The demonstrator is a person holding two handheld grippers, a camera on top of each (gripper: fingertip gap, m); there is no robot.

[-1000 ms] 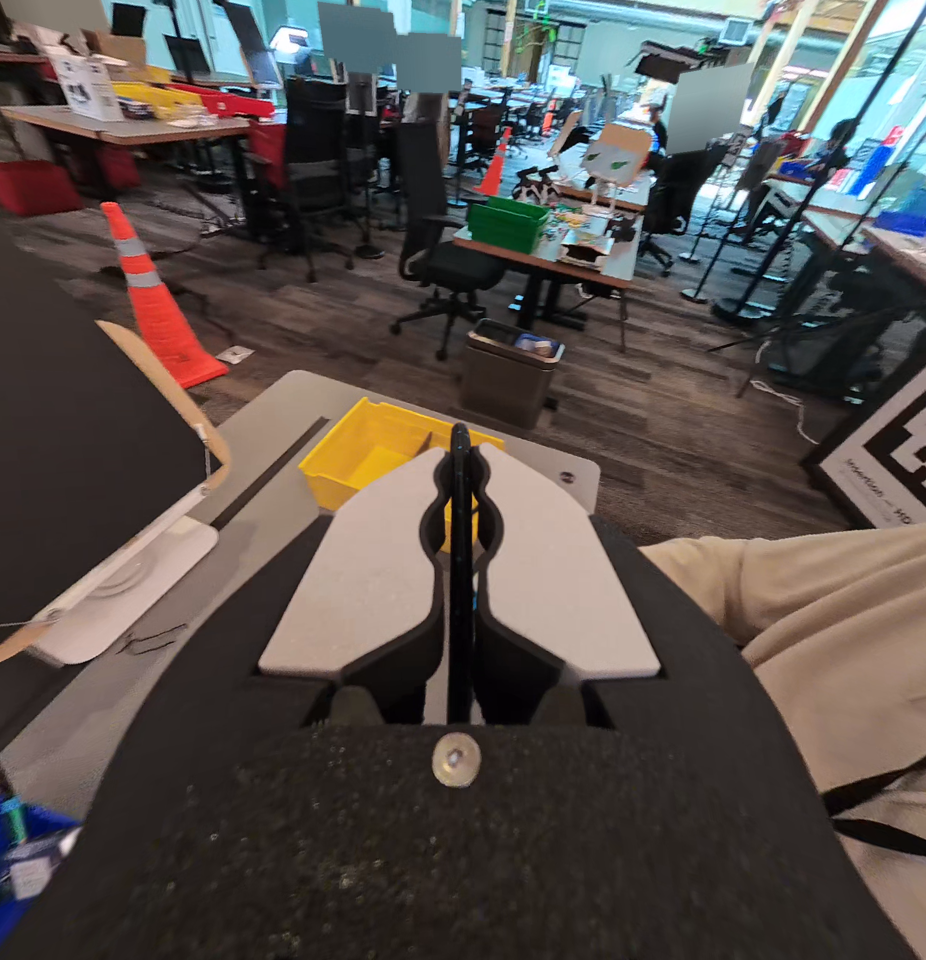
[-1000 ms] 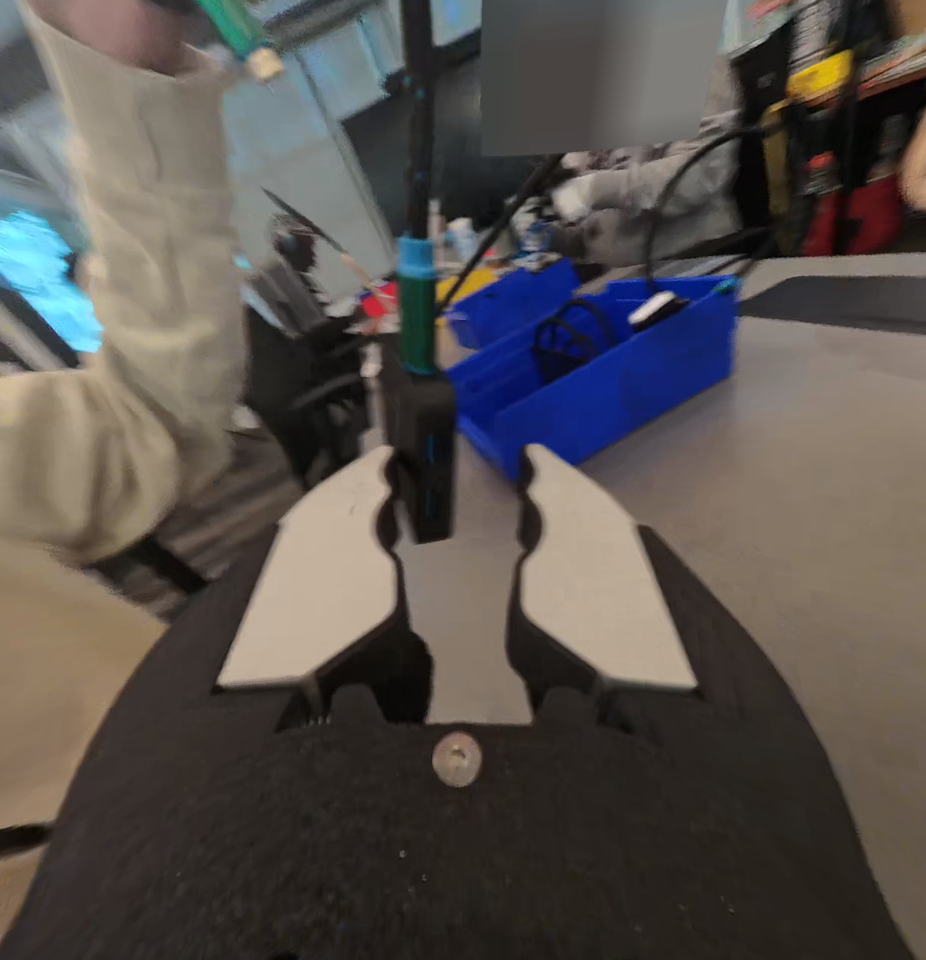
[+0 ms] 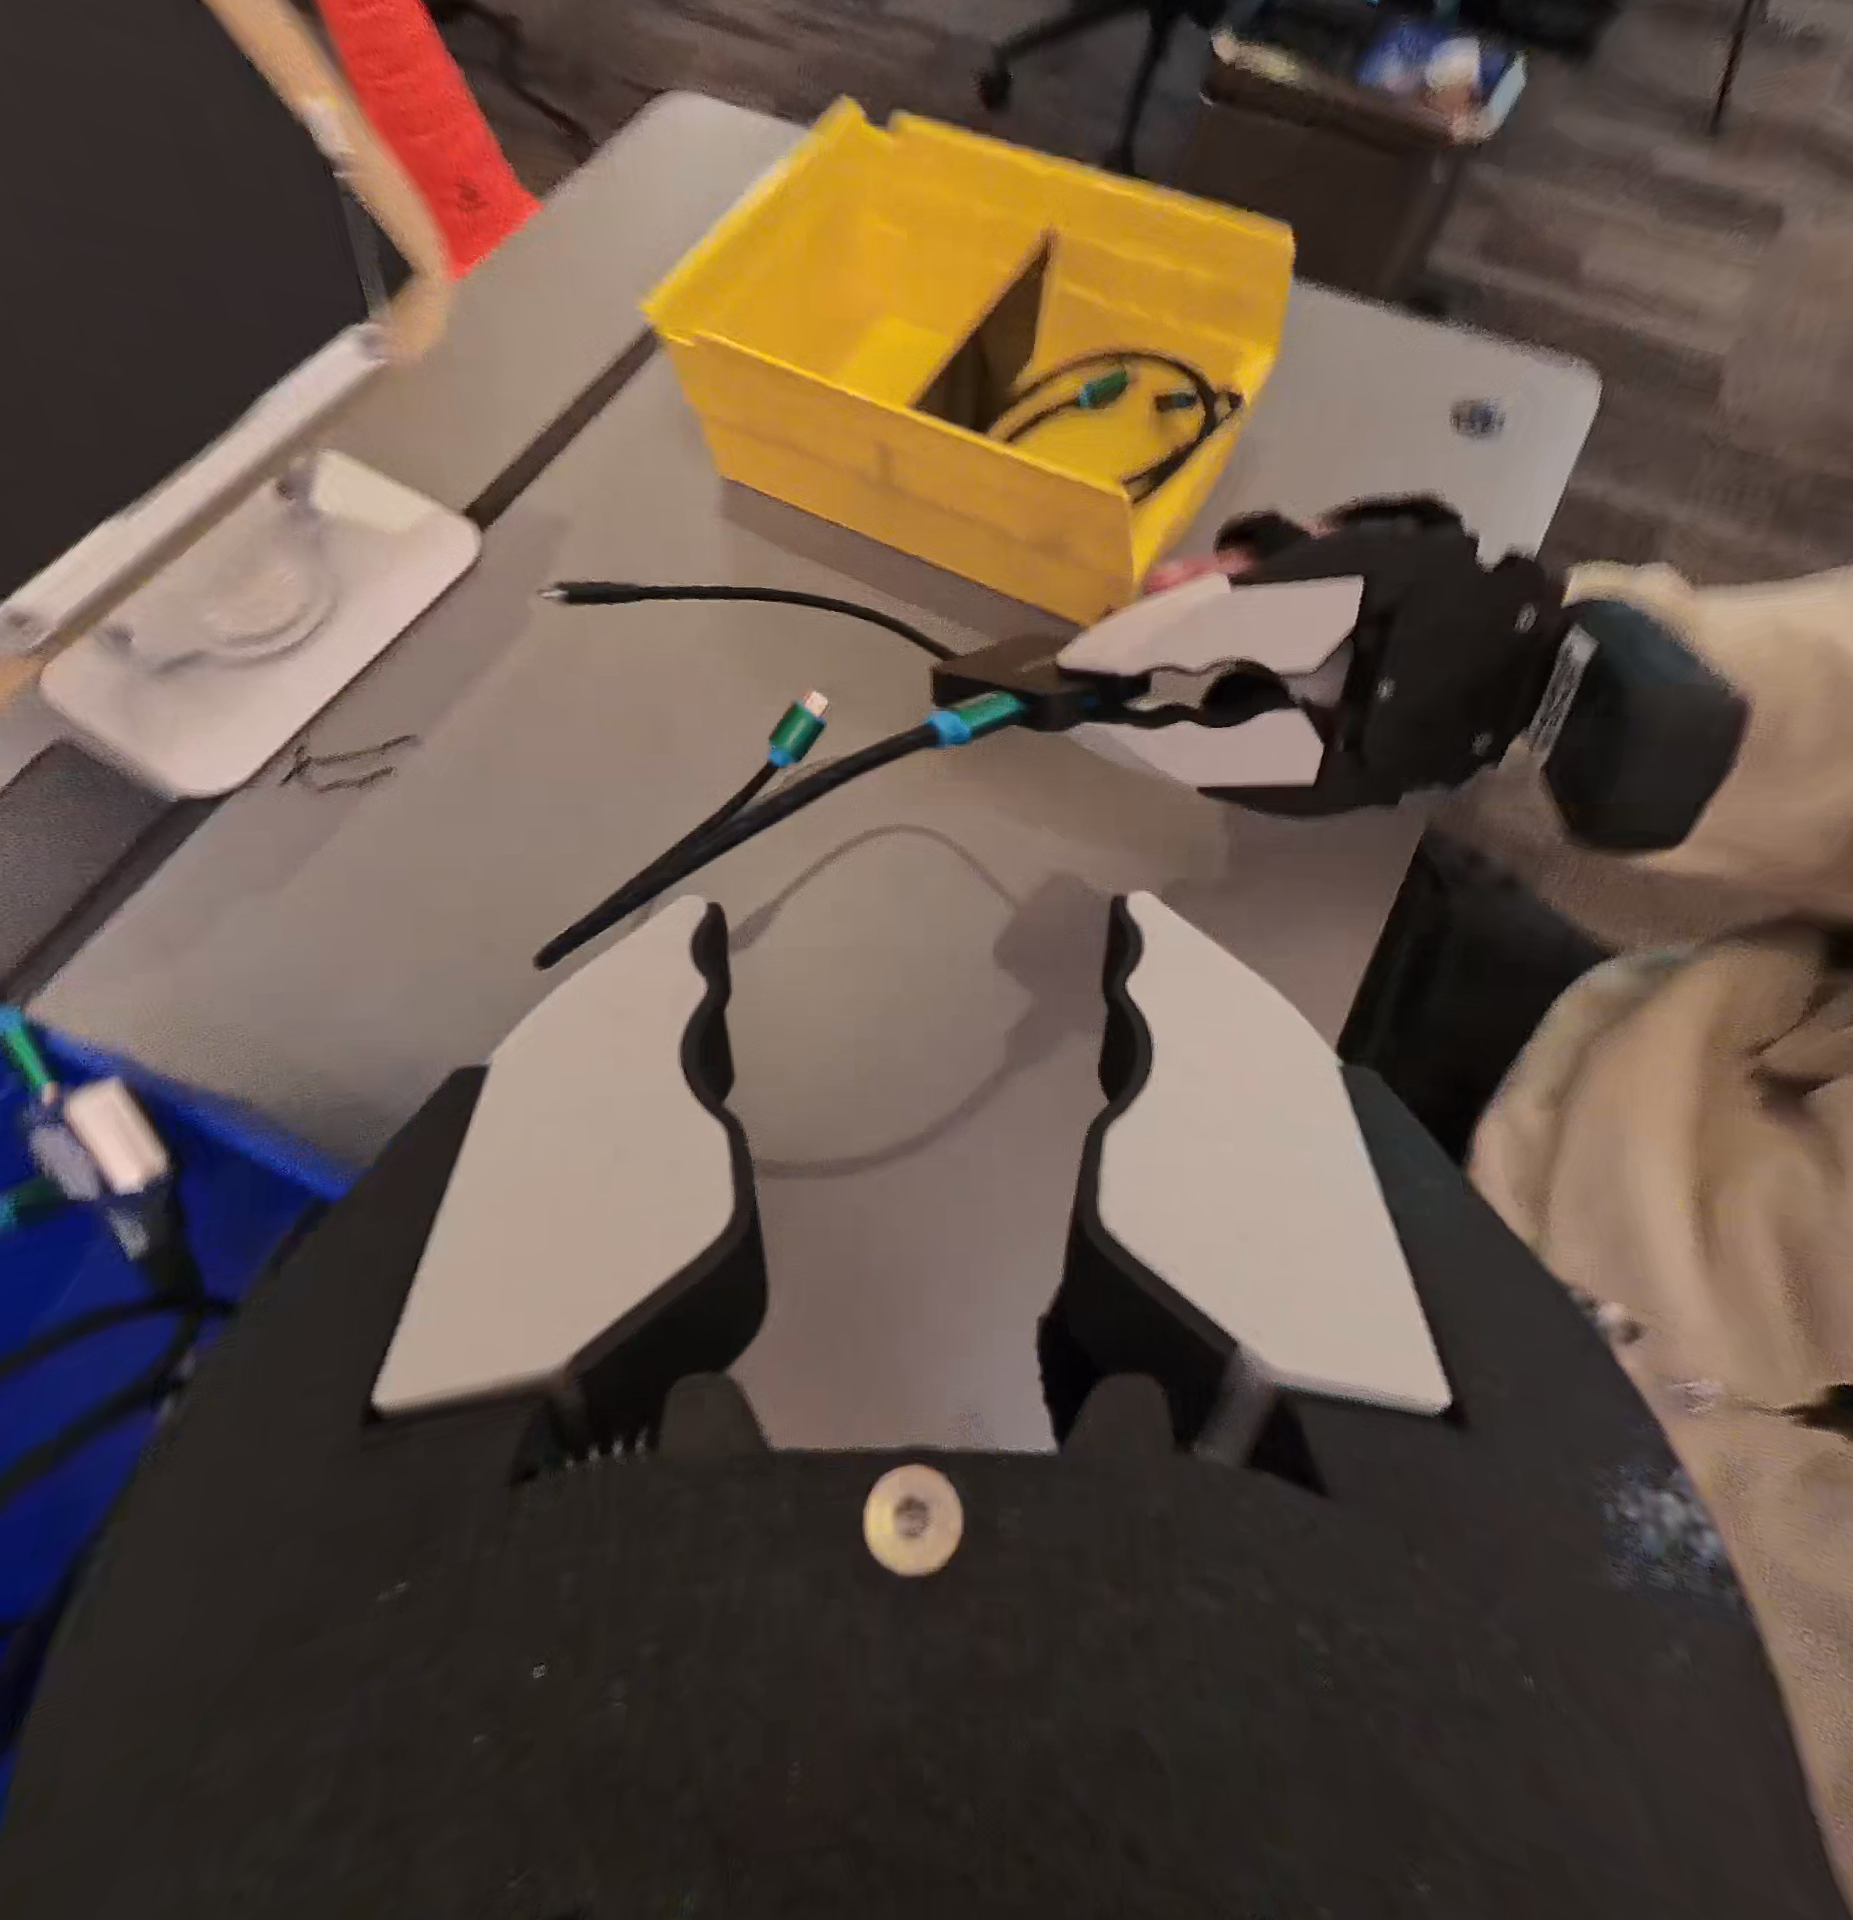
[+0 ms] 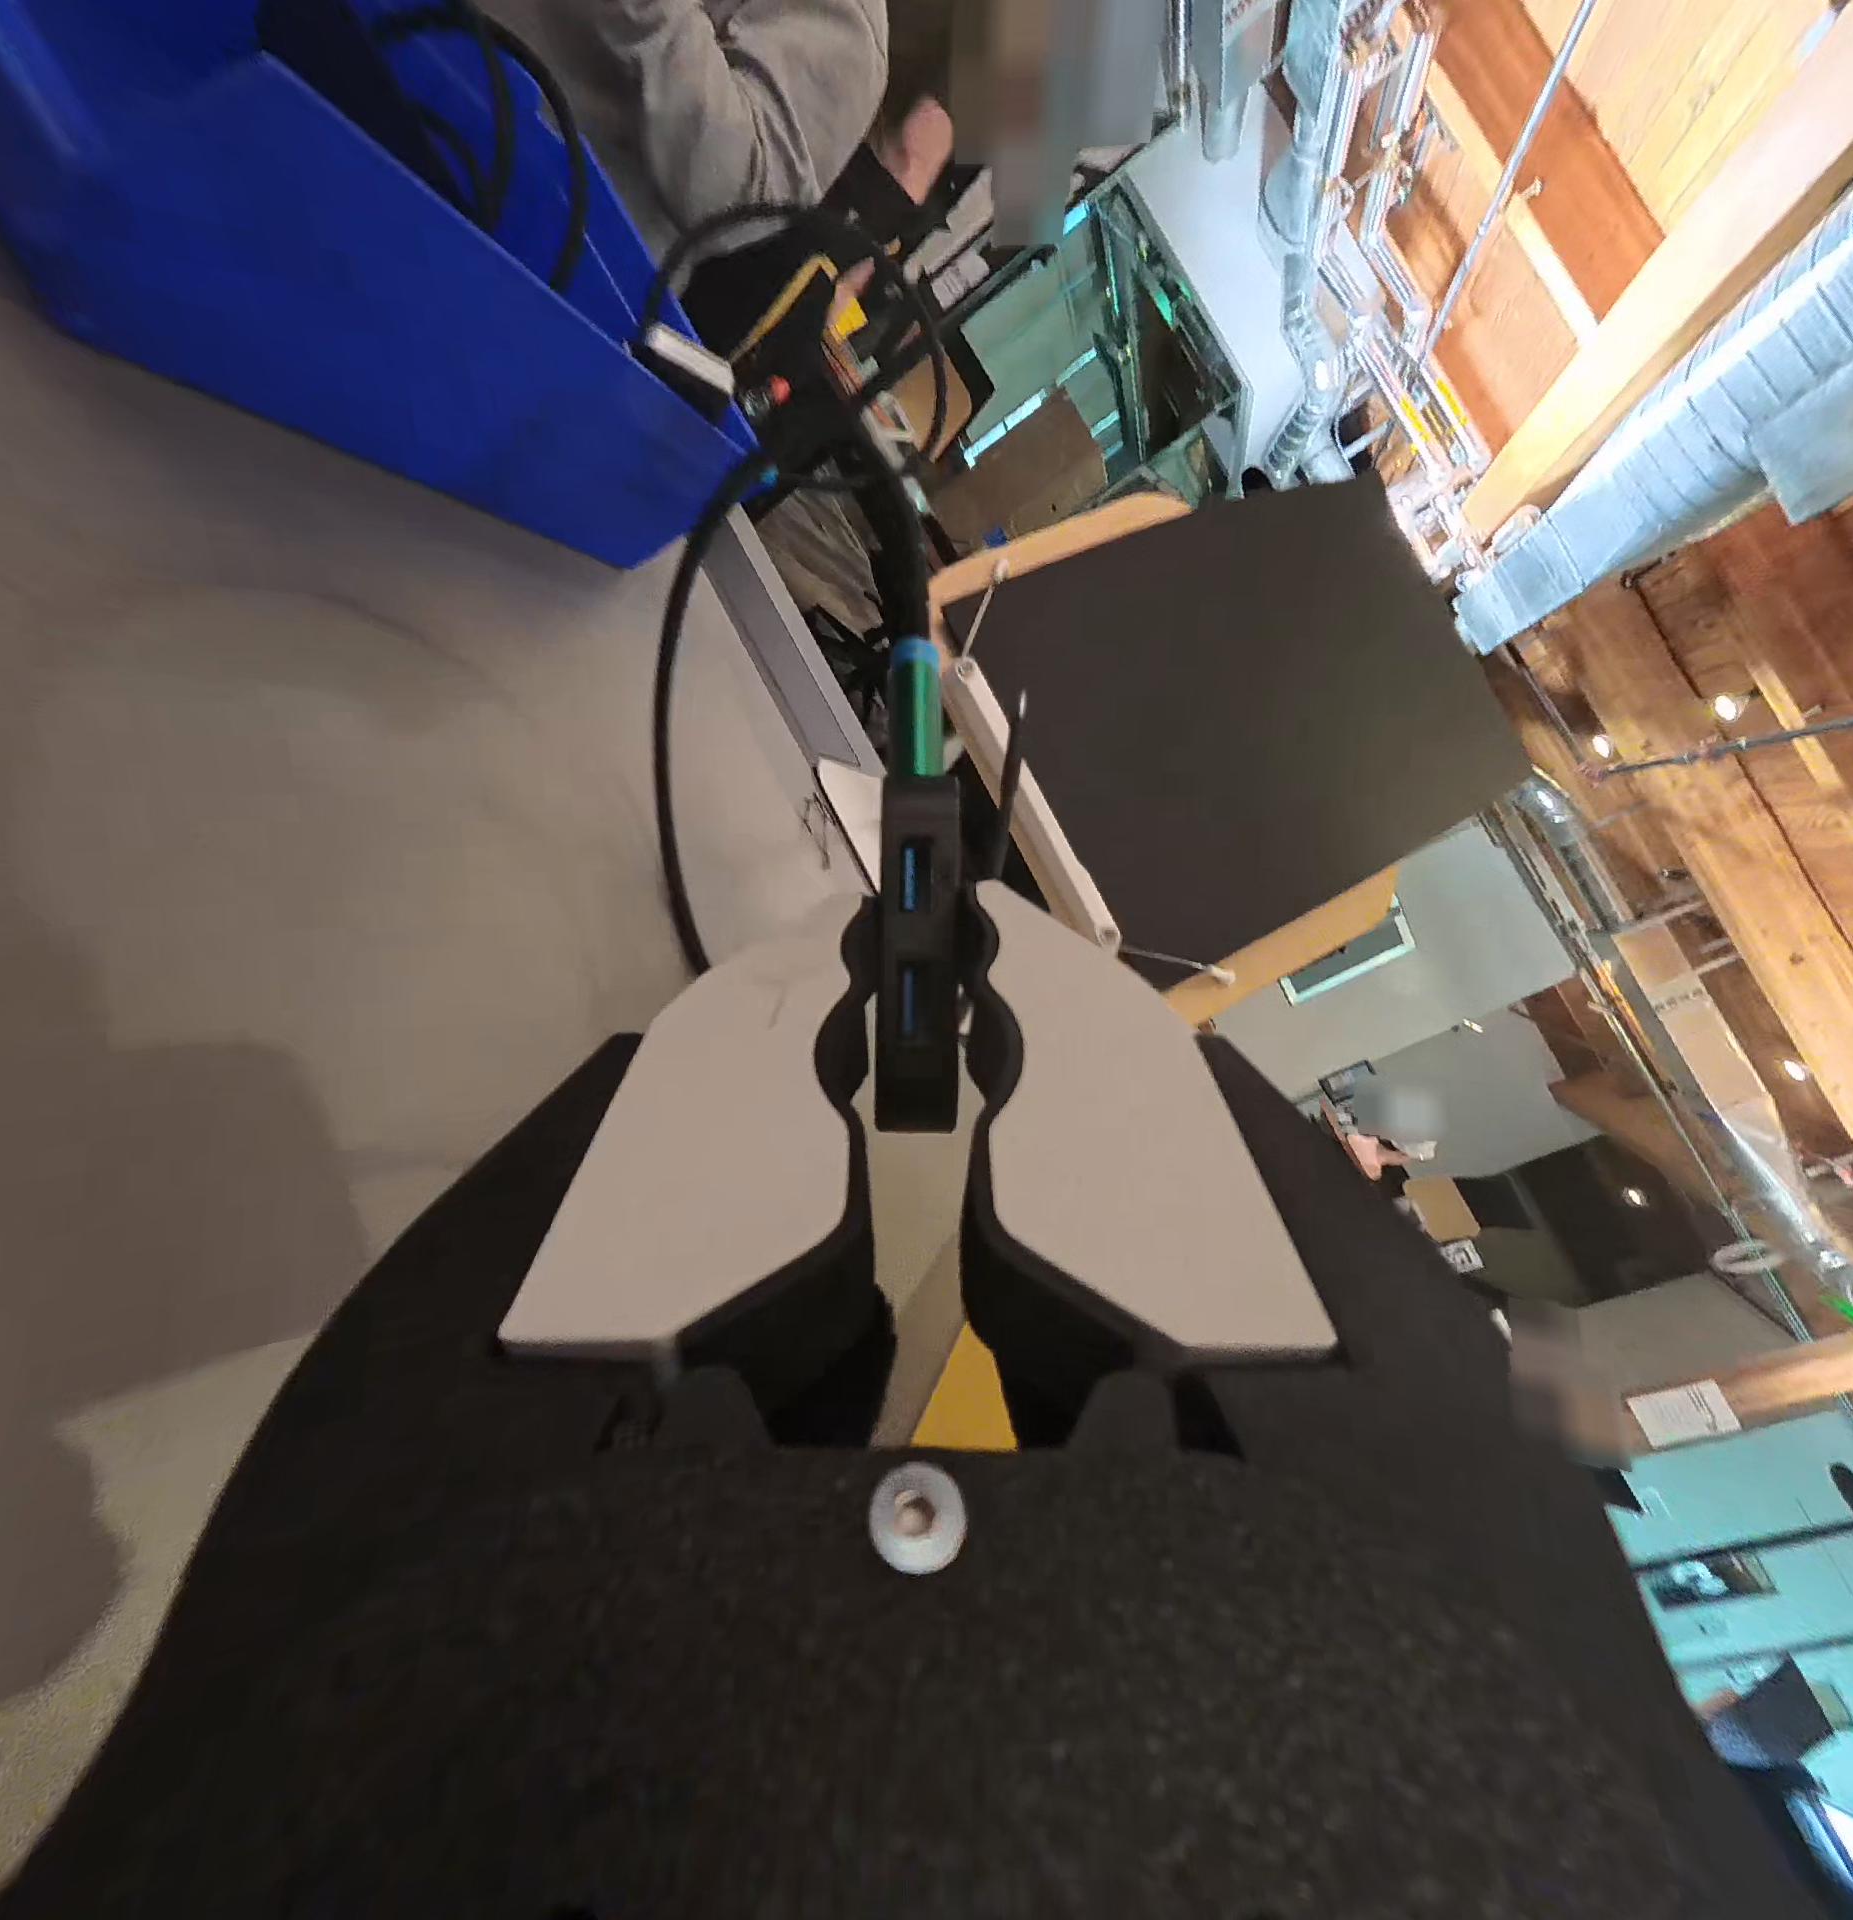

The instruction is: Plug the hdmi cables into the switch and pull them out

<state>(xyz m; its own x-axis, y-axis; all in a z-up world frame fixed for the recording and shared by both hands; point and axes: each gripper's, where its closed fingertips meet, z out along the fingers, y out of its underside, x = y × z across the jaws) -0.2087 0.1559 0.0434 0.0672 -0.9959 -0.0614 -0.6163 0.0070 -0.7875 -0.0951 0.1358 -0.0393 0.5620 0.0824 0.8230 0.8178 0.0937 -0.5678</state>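
The right gripper [image 4: 914,935] clamps the switch [image 4: 914,966]; the left gripper [image 3: 911,925] (jaws wide, empty) should close squarely on the free green plug [image 3: 797,727] ahead.

- table [image 3: 402,862]: carries everything below
- switch [image 3: 1000,673]: near table's right edge, between right gripper [image 3: 1098,681] fingers
- bin [image 3: 963,364]: behind switch, touching or just beside it; cables inside
- plugged cable [image 3: 776,800]: runs from switch's left end toward left gripper [image 3: 911,920]
- loose connector [image 3: 797,727]: left of switch
- second bin [image 3: 60,1247]: near-left of switch
- stand base [image 3: 267,623]: far left of switch
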